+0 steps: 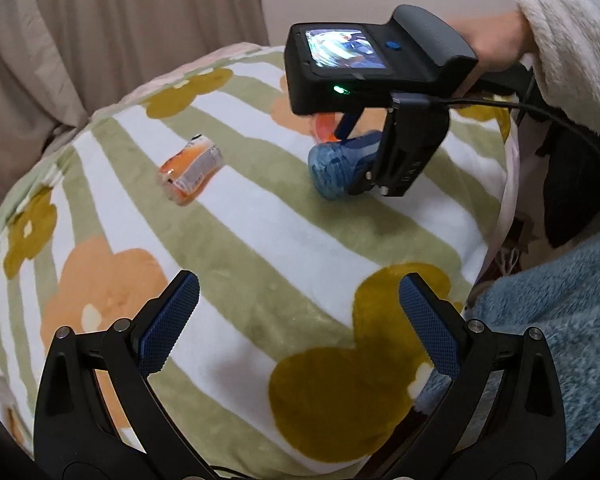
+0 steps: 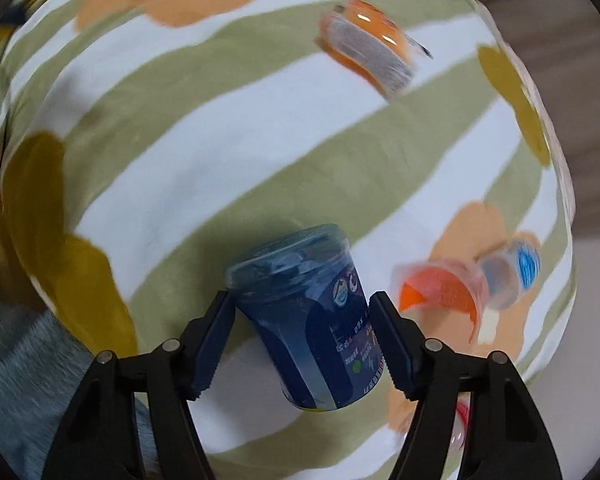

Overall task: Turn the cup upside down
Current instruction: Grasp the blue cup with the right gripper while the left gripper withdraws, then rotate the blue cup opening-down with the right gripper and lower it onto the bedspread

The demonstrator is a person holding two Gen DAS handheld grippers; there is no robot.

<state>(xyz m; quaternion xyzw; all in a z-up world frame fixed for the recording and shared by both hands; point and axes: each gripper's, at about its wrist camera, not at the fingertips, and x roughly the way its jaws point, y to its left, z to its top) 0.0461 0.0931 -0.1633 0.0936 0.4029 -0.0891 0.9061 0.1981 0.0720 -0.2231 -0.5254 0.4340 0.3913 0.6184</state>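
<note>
The blue cup (image 2: 304, 320) sits between the two pads of the right gripper (image 2: 304, 340), clamped across its printed body and carried just over the striped flower blanket (image 1: 260, 232). From the left wrist view the cup (image 1: 336, 168) lies tilted, one end pointing down toward the fabric and toward the viewer; whether that end touches the blanket cannot be told. The right wrist view is blurred, so the cup appears to be in mid-rotation, and I judge the turning step to be in hand, with the placing not yet done. Which end is the open mouth cannot be settled from either view. The left gripper (image 1: 296, 320) hangs over the near part of the blanket with its jaws spread wide and nothing between them, taking no part. Other items on the blanket: an orange cup on its side (image 1: 190, 170), well apart from the blue one, and in the right wrist view a small orange tub (image 2: 440, 296) and a clear tub with blue (image 2: 512, 276) just beside the grasp. The next move calls for completing the rotation until the mouth faces down, lowering squarely onto the soft, uneven fabric, then releasing without tipping it or nudging the neighbouring tubs.
</note>
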